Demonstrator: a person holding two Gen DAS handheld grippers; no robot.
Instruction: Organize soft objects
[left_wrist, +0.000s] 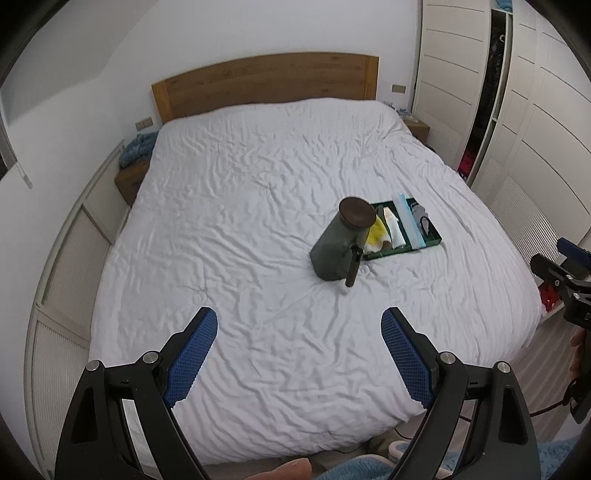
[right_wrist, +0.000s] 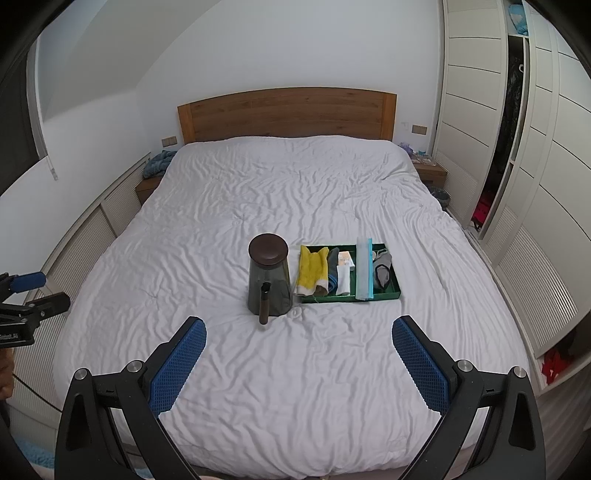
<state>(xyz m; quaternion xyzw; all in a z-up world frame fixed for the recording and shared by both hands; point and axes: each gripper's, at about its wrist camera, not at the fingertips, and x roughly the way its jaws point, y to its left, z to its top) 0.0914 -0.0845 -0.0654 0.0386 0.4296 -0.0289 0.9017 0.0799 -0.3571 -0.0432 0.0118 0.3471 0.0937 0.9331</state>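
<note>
Left gripper (left_wrist: 299, 321): we hold it wide, empty, lower frame.
Right gripper (right_wrist: 299, 328): wide, empty too.
Green tray (right_wrist: 388, 295): mid-frame, beside our dark jug (right_wrist: 269, 277).

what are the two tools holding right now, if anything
Nothing: the left tool and right tool are both open over the bed.

A home bedroom: a wide bed (right_wrist: 295, 206) under a creased white cover, a wooden headboard (right_wrist: 286, 112), low bedside stands (right_wrist: 430, 171), and tall white wardrobe doors (right_wrist: 469, 110) along one wall
</note>
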